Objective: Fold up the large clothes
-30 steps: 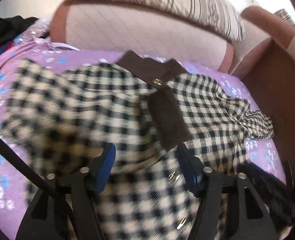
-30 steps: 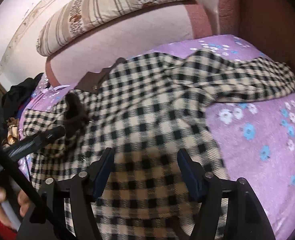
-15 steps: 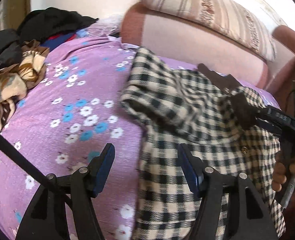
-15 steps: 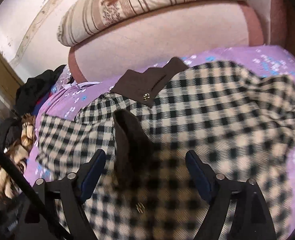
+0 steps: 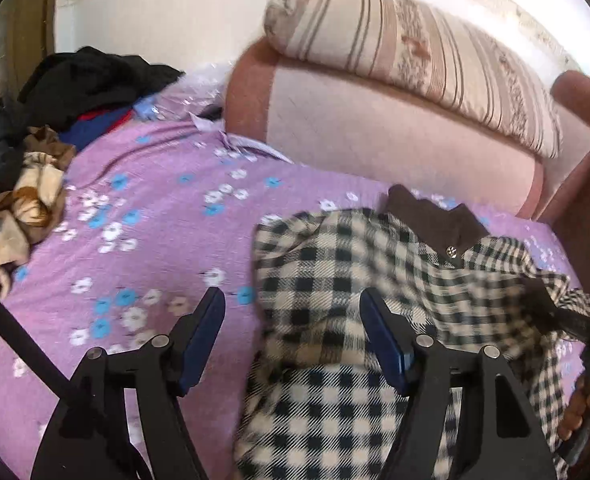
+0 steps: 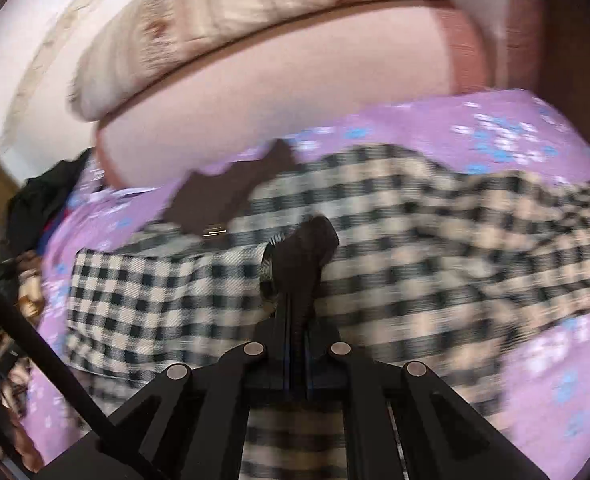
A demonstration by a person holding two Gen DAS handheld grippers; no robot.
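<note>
The checked coat [image 5: 335, 292] lies spread across my bed [image 5: 155, 216], on the purple sheet with its blue and white flowers. It is a thick woven garment in cream and black squares, with a dark brown collar [image 5: 427, 216] pointing toward the pink headboard [image 5: 375, 132] and a small metal button [image 5: 451, 251] just below that collar. The cloth is rumpled, with one edge turned over itself and a sleeve trailing off to the far right side.

My right claw [image 6: 299, 280] is pressed together on a dark brown flap [image 6: 311, 240] of the coat, with a bit of the checked cloth caught beside it; the fabric bunches up around the tips.

My left claw [image 5: 291, 344] hangs over the coat's left edge with its jaws opening. Checked cloth and a strip of sheet show in the gap below, but the blue pads [image 5: 201, 340] press on nothing.

A striped bolster [image 5: 415, 52] sits on top of the headboard, and a heap of dark and tan clothes [image 5: 35, 140] is piled at the far left of the bed.
</note>
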